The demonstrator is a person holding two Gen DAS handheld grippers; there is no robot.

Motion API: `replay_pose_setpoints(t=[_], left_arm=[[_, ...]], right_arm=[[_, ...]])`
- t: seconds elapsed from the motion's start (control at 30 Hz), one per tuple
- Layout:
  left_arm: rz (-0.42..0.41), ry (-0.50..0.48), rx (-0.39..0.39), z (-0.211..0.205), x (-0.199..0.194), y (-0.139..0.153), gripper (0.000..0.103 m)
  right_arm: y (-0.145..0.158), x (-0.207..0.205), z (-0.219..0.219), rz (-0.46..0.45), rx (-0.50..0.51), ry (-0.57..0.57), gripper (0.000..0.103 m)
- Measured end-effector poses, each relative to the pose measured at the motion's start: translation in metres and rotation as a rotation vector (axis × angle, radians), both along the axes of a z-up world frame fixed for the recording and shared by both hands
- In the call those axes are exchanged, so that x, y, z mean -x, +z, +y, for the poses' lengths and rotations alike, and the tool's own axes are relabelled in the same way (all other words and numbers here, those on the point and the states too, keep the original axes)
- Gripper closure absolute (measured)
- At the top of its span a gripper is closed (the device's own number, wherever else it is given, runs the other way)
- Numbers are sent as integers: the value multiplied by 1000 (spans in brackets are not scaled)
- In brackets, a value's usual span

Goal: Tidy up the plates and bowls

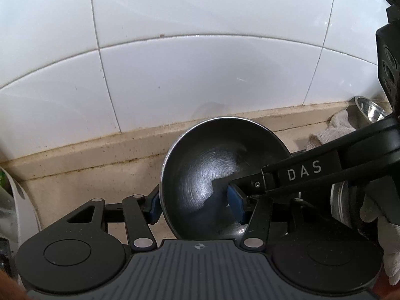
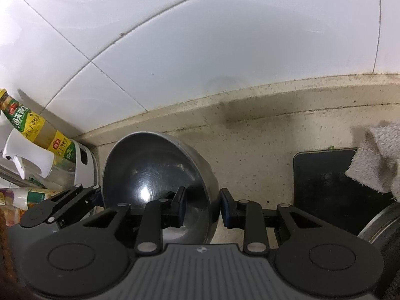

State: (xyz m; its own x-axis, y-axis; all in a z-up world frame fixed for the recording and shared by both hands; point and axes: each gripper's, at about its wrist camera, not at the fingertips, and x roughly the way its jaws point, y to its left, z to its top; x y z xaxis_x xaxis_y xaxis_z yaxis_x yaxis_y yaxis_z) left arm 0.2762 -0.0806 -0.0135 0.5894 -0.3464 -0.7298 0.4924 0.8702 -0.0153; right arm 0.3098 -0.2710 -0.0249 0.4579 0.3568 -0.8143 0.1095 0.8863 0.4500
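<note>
Both our claws pinch one steel bowl (image 1: 212, 175) tilted above the tabletop (image 2: 262, 145): left claw (image 1: 196, 205) and right claw (image 2: 201, 206) each straddle its rim. "DAS" marks the right claw's finger.

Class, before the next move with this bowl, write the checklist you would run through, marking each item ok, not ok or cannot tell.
1. Left gripper straddles one wall of the steel bowl, one finger inside: ok.
2. Right gripper straddles the opposite wall, one finger inside: ok.
3. Both grippers' pads clamped firmly on the wall: cannot tell.
4. Bowl level: not ok, it is tilted with its opening towards the cameras.
5. Second steel bowl beside the towel free to reach: cannot tell, partly hidden.
</note>
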Motion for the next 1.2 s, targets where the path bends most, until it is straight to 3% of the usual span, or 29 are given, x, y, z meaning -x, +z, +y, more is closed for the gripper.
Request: replay_pose_setpoints(t=[0.3, 0.7, 0.97, 1.2], left_arm=[[-33, -14, 17, 2, 20, 22, 42], [-124, -88, 42, 8, 80, 63, 42], [-123, -156, 56, 14, 111, 66, 42], [-94, -192, 39, 20, 124, 57, 41]], right_arm=[[26, 18, 2, -35, 10, -6, 78], [85, 78, 15, -105, 69, -40, 78], [100, 119, 24, -97, 103, -88, 78], [95, 142, 34, -60, 110, -120, 78]])
